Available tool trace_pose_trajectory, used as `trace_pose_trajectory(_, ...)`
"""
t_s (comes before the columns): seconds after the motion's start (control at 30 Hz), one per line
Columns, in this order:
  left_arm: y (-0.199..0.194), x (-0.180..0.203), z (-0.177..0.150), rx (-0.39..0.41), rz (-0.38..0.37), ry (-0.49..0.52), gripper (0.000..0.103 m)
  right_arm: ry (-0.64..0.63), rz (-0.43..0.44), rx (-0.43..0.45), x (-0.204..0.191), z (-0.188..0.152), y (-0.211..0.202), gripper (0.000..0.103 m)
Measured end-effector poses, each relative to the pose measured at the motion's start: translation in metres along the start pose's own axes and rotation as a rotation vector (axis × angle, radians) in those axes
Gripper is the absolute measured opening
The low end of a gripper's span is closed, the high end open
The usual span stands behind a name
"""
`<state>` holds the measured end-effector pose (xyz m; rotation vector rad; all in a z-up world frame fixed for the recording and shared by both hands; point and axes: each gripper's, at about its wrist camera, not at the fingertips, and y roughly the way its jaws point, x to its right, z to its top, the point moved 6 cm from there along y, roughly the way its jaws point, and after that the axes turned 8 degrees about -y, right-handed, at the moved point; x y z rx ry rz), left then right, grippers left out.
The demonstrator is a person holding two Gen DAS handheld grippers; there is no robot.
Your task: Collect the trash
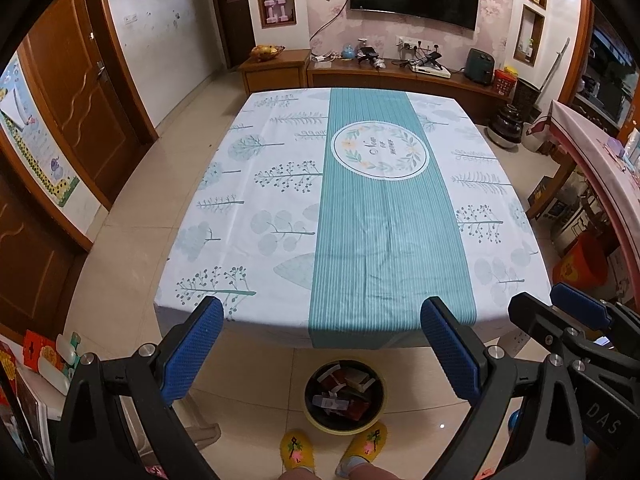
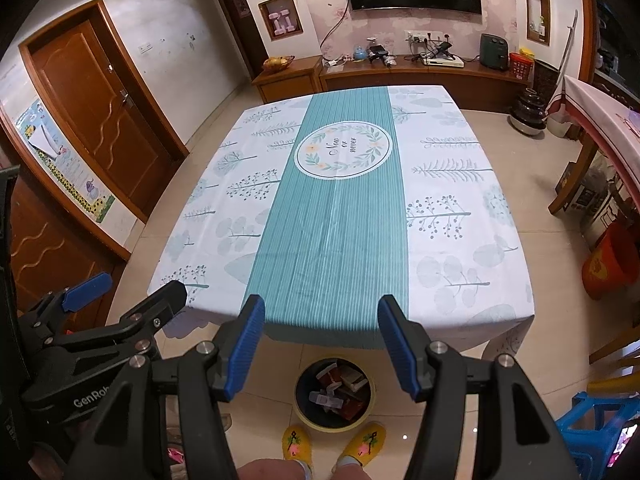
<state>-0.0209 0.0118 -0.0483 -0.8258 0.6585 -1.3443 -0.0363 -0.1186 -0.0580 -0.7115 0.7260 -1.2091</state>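
A round bin with a yellow rim (image 1: 345,396) (image 2: 335,393) stands on the floor in front of the table, between a person's feet, holding several wrappers and scraps. My left gripper (image 1: 322,312) hangs open above the table's near edge, nothing between its blue pads. My right gripper (image 2: 321,308) is also open and empty, over the same edge and above the bin. Each gripper shows at the side of the other's view: the right one (image 1: 560,300), the left one (image 2: 120,284). The table (image 1: 280,184) (image 2: 460,184) wears a white and teal cloth with nothing lying on it.
The person's yellow slippers (image 1: 332,446) (image 2: 336,442) stand just behind the bin. A blue stool (image 2: 596,420) and an orange bucket (image 2: 612,260) are on the right, with a second table (image 2: 604,120) beyond. Wooden doors (image 1: 88,96) line the left wall; a low TV cabinet (image 2: 420,74) runs along the back.
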Motion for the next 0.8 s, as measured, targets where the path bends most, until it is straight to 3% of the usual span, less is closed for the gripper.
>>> trace_pose_trajectory(0.8,0.018,-0.003,0.0,-0.062,0.027,0.0,0.098,-0.019,0.04,-0.036,0.007,0.007,0.02,0.059)
